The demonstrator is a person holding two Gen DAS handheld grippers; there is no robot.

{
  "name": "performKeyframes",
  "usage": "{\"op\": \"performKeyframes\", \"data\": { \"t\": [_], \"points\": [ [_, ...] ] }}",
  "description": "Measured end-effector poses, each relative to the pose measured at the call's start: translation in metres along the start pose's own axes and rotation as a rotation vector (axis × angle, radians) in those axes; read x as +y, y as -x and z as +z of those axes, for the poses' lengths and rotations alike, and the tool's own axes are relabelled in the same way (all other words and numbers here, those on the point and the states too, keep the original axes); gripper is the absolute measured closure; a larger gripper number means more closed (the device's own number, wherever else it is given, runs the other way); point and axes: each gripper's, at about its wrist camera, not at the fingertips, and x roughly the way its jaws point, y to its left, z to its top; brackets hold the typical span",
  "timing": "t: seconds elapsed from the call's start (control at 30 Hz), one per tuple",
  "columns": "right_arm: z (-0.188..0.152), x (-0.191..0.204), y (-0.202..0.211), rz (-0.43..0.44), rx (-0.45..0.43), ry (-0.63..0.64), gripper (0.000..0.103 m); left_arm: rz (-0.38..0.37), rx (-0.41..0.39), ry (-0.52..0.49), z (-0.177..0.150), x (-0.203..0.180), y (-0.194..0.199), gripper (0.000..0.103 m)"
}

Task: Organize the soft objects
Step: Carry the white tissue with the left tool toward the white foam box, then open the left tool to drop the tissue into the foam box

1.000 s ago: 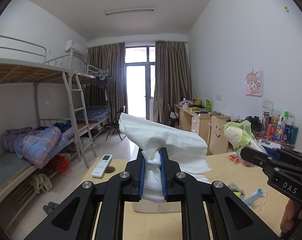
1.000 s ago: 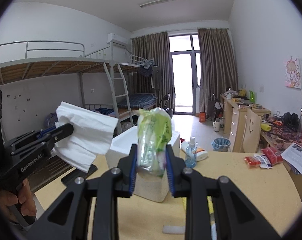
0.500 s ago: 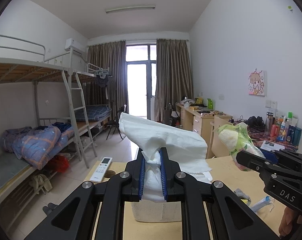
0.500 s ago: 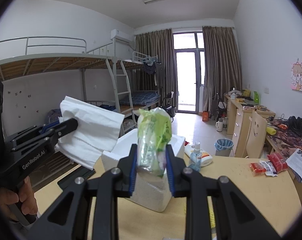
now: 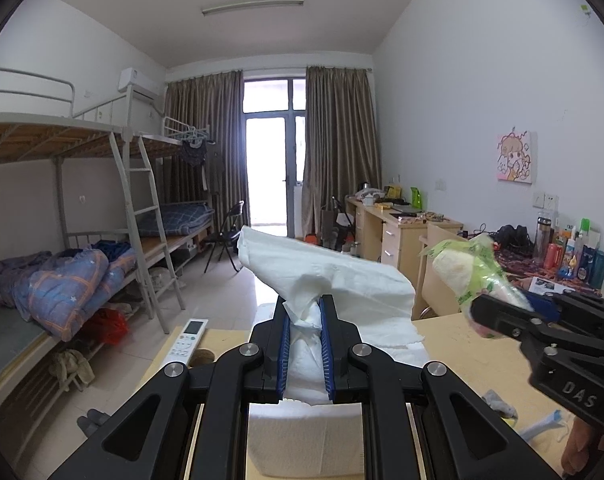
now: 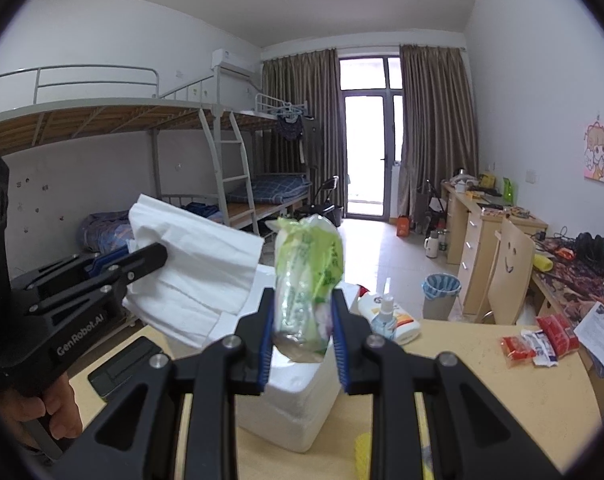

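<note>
My left gripper is shut on a white folded cloth and holds it up above a white foam box on the wooden table. The cloth also shows in the right wrist view, left of centre. My right gripper is shut on a green and clear plastic bag of soft stuff, held over the foam box. In the left wrist view the bag sits at the right, level with the cloth.
On the table lie a white remote, a black phone, a spray bottle, red snack packets, a yellow sponge and a face mask. A bunk bed stands at left, desks and a chair at right.
Both grippers have risen a little and drawn slightly back from the foam box, still holding the cloth and the bag. The grips have not changed.
</note>
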Motion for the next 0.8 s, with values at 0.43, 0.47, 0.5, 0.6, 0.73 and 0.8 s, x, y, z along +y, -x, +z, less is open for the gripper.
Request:
{"op": "performKeyframes", "data": {
  "t": [0.43,0.47,0.5,0.6,0.73,0.8],
  "points": [
    [-0.003,-0.015,-0.012,-0.058,0.033,-0.021,0.073,-0.022,0.068,-0.007,-0.003,0.001,-0.058,0.088],
    [-0.002,-0.015,-0.012,-0.059,0.031,-0.022,0.073,-0.032,0.073,-0.006,-0.004,0.0,-0.06,0.088],
    [-0.002,-0.015,-0.012,-0.059,0.03,-0.022,0.073,-0.039,0.077,-0.006,-0.003,-0.001,-0.063,0.088],
    [-0.001,-0.013,-0.012,-0.064,0.032,-0.021,0.073,-0.047,0.081,-0.009,-0.002,0.0,-0.066,0.088],
    [-0.001,-0.012,-0.014,-0.066,0.038,-0.021,0.073,-0.044,0.094,-0.011,-0.004,-0.002,-0.07,0.088],
    [0.0,-0.014,-0.016,-0.065,0.04,-0.025,0.073,-0.051,0.1,-0.014,-0.005,-0.002,-0.074,0.088]
  ]
}}
